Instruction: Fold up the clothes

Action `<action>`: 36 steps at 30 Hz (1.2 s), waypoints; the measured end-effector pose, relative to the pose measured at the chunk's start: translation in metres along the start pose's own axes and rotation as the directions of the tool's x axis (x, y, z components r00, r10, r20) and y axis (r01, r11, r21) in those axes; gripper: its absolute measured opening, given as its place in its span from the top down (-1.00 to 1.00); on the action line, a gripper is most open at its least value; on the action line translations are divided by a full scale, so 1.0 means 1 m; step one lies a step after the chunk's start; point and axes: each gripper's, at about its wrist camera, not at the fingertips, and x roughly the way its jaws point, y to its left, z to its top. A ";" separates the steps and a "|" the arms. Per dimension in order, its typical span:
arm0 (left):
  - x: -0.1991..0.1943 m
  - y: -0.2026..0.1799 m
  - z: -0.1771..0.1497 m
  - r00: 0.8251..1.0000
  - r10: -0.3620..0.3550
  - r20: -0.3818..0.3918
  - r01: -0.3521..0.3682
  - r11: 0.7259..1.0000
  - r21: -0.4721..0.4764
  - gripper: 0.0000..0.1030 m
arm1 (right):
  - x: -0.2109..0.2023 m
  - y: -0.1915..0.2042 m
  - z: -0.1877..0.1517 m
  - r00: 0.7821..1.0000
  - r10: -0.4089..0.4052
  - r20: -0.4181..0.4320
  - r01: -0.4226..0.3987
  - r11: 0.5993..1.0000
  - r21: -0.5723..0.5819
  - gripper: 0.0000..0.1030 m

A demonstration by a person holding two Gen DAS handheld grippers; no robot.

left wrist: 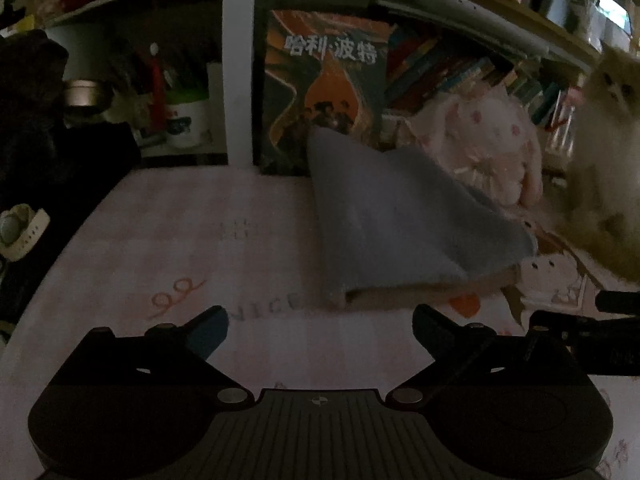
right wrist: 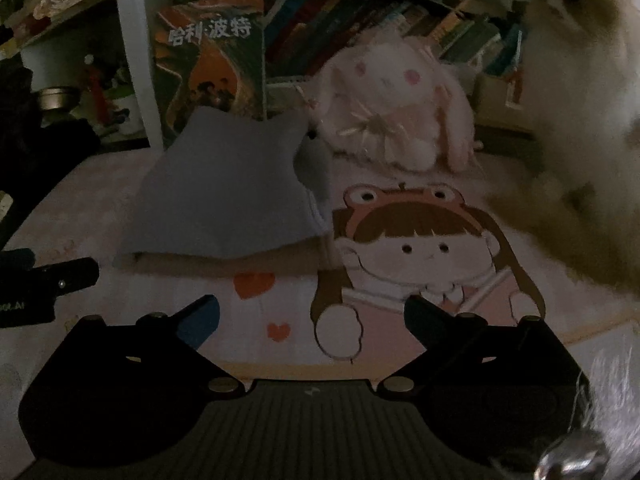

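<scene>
Lying folded at twelve o'clock, the cloth [left wrist: 396, 216] could unfold if either spread, empty tool [left wrist: 320, 332] catches it.

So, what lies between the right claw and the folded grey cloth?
Only bare printed mat with an orange heart; right wrist view shows right claw and cloth.

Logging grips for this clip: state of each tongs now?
Left tongs: open, empty.
Right tongs: open, empty; folded grey-blue fleece cloth lies beyond.

Bare mat [left wrist: 160, 240] left of the folded cloth [left wrist: 392, 216] lies open; plush rabbit [right wrist: 392, 104] crowds its right.
</scene>
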 end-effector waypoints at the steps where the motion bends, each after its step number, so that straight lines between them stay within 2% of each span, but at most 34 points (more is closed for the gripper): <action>1: 0.000 -0.001 -0.002 1.000 0.002 -0.006 -0.002 1.000 0.004 -0.95 | -0.001 0.000 -0.003 1.000 -0.004 0.000 0.004 1.000 0.006 -0.93; 11: -0.004 -0.002 -0.016 1.000 0.007 -0.030 -0.007 1.000 0.011 -0.95 | -0.007 0.007 -0.025 1.000 -0.021 -0.021 0.021 1.000 0.009 -0.93; 36: -0.007 0.000 -0.019 0.999 0.023 -0.045 -0.023 1.000 0.007 -0.96 | -0.007 0.013 -0.030 0.999 -0.015 -0.034 0.014 1.000 -0.005 -0.94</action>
